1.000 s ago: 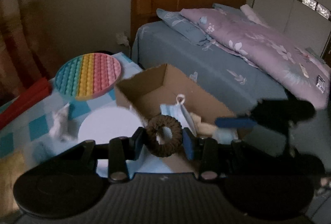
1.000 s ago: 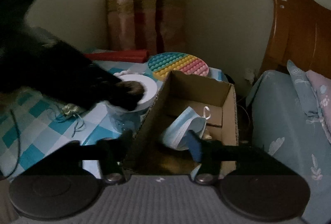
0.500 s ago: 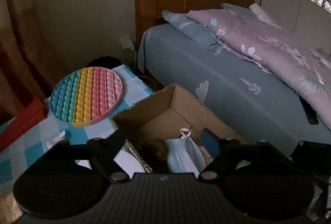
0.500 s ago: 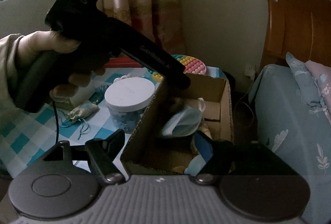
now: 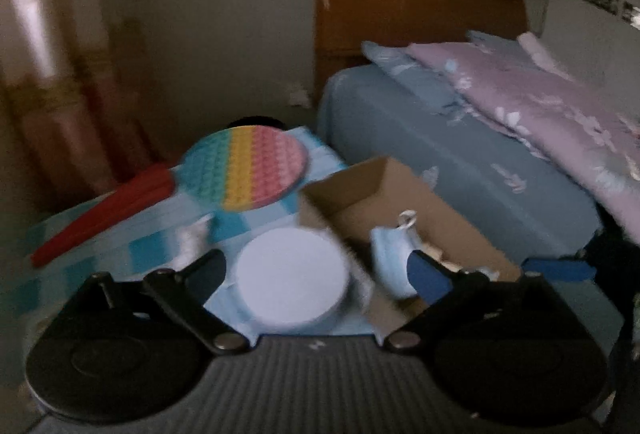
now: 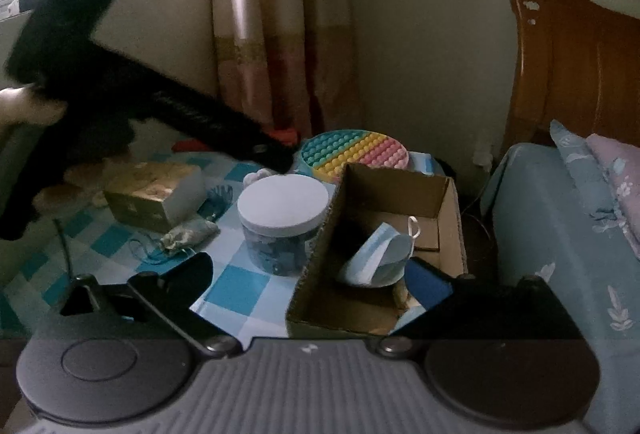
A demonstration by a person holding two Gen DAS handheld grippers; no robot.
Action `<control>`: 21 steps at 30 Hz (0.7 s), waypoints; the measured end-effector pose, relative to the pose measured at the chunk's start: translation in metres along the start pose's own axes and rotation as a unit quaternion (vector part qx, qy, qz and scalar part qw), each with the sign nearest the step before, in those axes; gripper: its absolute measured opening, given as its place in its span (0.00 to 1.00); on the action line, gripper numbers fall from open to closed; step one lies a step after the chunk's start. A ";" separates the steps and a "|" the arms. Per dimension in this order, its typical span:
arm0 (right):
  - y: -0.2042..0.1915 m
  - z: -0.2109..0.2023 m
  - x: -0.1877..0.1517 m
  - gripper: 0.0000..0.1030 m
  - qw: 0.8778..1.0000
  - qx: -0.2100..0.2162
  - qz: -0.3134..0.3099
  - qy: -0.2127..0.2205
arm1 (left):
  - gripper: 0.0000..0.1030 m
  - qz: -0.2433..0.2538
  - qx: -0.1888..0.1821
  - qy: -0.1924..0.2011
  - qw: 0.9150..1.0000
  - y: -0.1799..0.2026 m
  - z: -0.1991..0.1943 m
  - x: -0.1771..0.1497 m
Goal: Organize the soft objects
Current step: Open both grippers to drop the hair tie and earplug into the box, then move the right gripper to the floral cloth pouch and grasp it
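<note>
Right view only, left of the right gripper [image 6: 308, 274]: gilt block [image 6: 154, 195], cloth pouch [image 6: 188, 236]. Left gripper [image 5: 316, 270] spread wide, empty; right likewise. Ahead between the left fingers: round white-lidded jar [image 5: 291, 276]. Beyond: round bumpy rainbow mat [image 5: 244, 167]. By each right finger: open cardboard box [image 6: 400, 189] holding a pleated blue mask [image 6: 380, 258].

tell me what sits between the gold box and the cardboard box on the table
In the right wrist view, the white-lidded jar stands between the gold box and the cardboard box, with a small drawstring pouch lying just in front of the gold box.
</note>
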State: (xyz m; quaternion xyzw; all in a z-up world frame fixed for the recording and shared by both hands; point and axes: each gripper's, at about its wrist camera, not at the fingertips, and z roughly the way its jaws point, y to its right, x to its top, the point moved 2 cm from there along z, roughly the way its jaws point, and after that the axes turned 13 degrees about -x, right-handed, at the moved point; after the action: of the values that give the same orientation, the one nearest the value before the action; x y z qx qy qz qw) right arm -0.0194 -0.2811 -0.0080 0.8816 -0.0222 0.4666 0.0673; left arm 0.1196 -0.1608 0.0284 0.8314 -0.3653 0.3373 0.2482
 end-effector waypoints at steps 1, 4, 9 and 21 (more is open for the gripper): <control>-0.002 -0.002 0.001 1.00 1.000 0.000 0.002 0.001 | 0.94 -0.002 0.011 0.000 1.000 -0.002 -0.008 -0.005; -0.011 -0.007 0.002 1.00 1.000 0.006 0.006 0.000 | 0.97 -0.009 0.038 0.014 0.999 -0.011 -0.034 -0.021; -0.033 -0.011 0.002 1.00 1.000 0.020 0.006 0.000 | 0.98 -0.029 0.093 0.023 0.995 -0.026 -0.067 -0.062; -0.094 0.014 0.000 1.00 0.999 0.035 0.017 -0.023 | 0.98 -0.038 0.174 -0.021 0.984 -0.062 -0.086 -0.156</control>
State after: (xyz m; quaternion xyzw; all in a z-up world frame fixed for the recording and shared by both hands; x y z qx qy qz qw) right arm 0.0015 -0.1898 -0.0247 0.8936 -0.0220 0.4474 0.0278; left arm 0.0565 0.0025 -0.0426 0.8820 -0.2743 0.3686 0.1046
